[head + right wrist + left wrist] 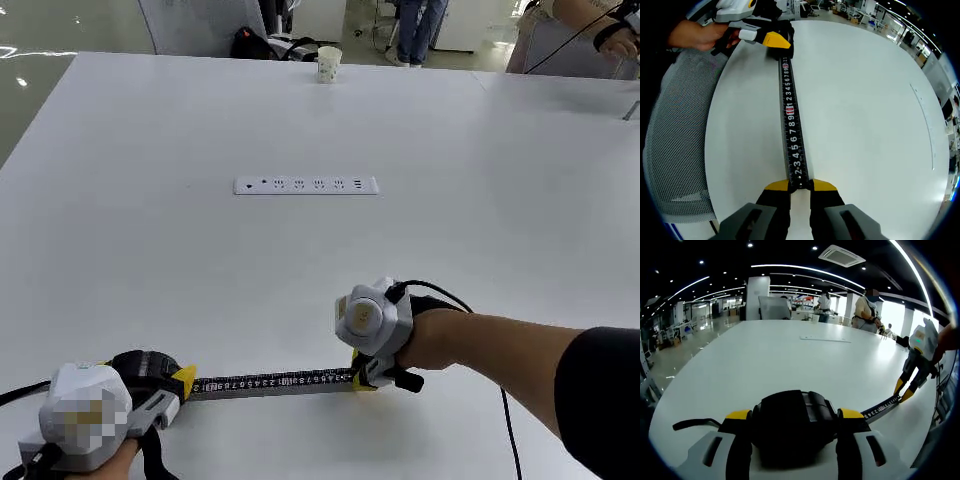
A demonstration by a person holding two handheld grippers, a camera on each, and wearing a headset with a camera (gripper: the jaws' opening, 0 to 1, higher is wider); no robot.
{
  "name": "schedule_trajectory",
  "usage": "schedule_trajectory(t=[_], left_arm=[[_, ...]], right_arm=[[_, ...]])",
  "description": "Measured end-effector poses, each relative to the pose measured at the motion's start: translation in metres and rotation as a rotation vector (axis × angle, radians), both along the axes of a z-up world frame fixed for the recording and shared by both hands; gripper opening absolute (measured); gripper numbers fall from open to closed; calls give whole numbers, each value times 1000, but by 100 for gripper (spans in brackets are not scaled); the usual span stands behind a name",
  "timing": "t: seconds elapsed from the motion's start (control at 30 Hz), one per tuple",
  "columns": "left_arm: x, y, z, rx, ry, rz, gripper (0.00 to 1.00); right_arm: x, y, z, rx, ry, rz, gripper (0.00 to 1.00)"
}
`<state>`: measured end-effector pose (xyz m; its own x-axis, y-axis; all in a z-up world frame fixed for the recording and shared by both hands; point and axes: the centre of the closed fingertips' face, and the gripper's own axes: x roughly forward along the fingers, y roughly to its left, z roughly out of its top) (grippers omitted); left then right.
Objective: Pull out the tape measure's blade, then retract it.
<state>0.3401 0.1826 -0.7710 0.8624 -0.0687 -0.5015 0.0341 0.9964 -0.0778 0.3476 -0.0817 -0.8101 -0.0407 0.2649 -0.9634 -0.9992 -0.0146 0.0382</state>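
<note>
While the tape measure's blade (270, 381) lies stretched along the lower frame, its case (145, 368) sits clamped in the jaws of the left gripper (795, 414), its tip pinched in those of the right gripper (800, 186). A level, straight pull, then a slow return, seems best. One tape measure, two grippers, one power strip (306, 185), one paper cup (329, 63) on the desk (120, 150).

White left gripper (795, 415), white right gripper (800, 186), yellow-tipped black fingers (776, 186), black cable (506, 420), dark sleeve (600, 395)
</note>
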Motion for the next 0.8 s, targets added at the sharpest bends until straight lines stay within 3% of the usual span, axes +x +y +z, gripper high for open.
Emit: schedule_trajectory(t=[0.3,0.43,0.63,0.8], left_arm=[[1,1,-3,-8,25,-12,63],[1,0,-4,-9,35,-13,63],[1,0,-4,-3,45,-15,63],[0,0,-4,-14,47,-22,63]], right_arm=[[1,1,-1,-24,9,3,10],[1,3,1,10,32,-74,10],[0,3,0,20,18,-31,10],[0,5,0,16,18,-37,10]])
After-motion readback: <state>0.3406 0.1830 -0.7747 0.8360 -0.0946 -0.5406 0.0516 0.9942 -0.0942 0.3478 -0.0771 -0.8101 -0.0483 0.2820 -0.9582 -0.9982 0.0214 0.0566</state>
